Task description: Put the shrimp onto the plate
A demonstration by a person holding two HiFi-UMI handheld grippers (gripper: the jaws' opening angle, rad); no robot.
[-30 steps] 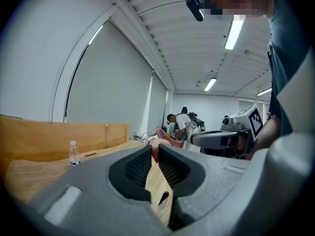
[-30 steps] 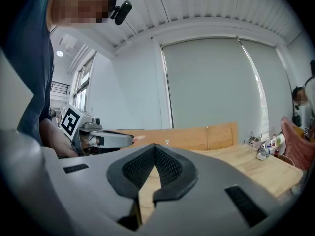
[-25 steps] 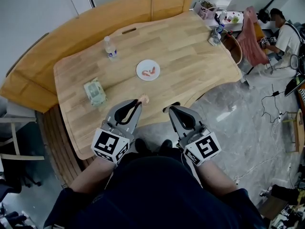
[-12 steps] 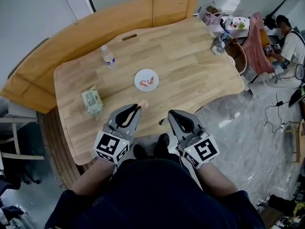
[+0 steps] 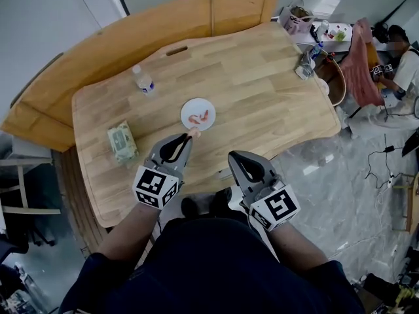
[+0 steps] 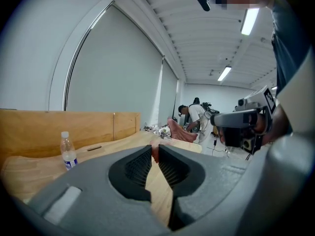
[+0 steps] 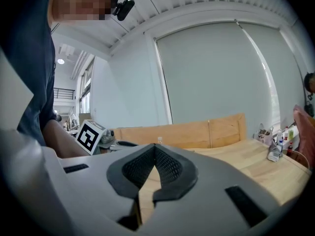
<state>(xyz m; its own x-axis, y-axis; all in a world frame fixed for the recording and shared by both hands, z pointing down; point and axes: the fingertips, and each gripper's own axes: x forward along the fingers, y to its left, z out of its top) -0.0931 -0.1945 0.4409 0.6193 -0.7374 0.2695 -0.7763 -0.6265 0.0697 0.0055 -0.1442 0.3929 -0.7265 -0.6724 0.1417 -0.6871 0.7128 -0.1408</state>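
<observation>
A white plate [image 5: 198,114] sits mid-table with two pink shrimp [image 5: 198,117] lying on it. My left gripper [image 5: 191,136] is shut on another pink shrimp [image 5: 194,133], held just short of the plate's near rim. In the left gripper view this shrimp [image 6: 155,152] shows as a pink sliver pinched between the dark pads of the left gripper [image 6: 155,148]. My right gripper [image 5: 231,156] hovers off the table's near edge, shut and holding nothing. In the right gripper view the right gripper [image 7: 154,147] has its pads meeting at the tip.
A water bottle [image 5: 143,82] stands at the back left, and a green wipes packet [image 5: 121,142] lies near the left edge. Clutter [image 5: 305,63] sits at the table's far right corner. A curved wooden bench back [image 5: 131,34] rings the far side. A person [image 5: 400,61] sits beyond the table, right.
My left gripper has carried its shrimp forward, from near the table's front edge up to the plate's near rim. The right gripper has stayed shut in place.
</observation>
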